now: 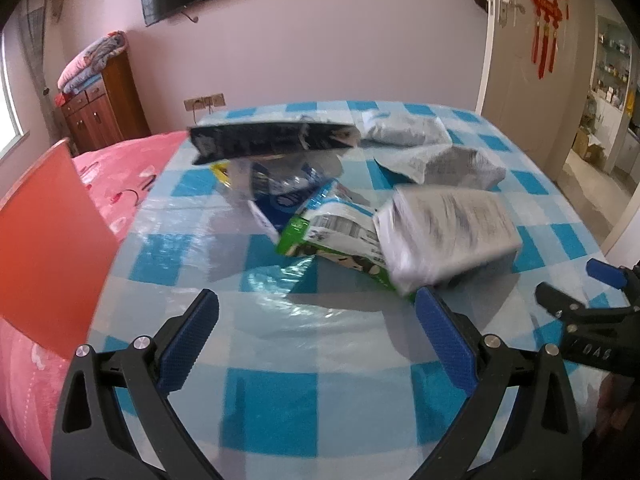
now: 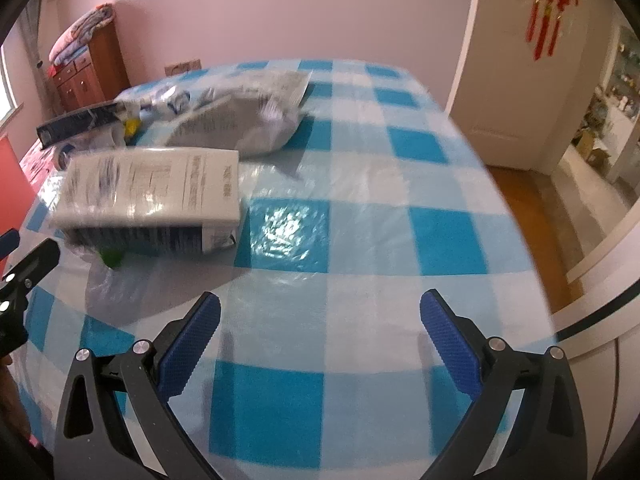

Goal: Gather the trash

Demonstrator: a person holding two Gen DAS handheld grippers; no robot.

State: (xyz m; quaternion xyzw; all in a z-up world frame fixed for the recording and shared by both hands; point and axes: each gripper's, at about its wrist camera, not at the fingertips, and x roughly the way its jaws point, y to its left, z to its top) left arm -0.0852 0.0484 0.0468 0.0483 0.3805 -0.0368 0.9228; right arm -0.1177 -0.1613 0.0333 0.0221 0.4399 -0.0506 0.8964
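A: Where does the trash lie, and how do the fingers stand?

B: On the checked worktop (image 1: pixel 280 400), in a loose heap at the centre of the left wrist view. A white box (image 1: pixel 448 232) sits lower right of the heap, resting partly on a green packet (image 1: pixel 320 236). Above these, a dark flat carton (image 1: pixel 272 140) perches tilted on clear plastic wrapping (image 1: pixel 280 188); grey mailer bags (image 1: pixel 420 136) lie at the upper right. The left gripper (image 1: pixel 316 344) has its fingers wide apart with nothing between them; so does the right gripper (image 2: pixel 320 344), at the bottom centre of its own view, over bare cloth.

A: How will these pieces handle?

B: Probably all light. The white box looks stiff and film-wrapped, hence likely slippery; it is best taken across its short sides. The bags and packet appear soft and crinkly, so a pinch on a free edge or fold should serve. The dark carton seems precariously balanced and may slide if the heap is nudged. Motion blur hides finer detail.
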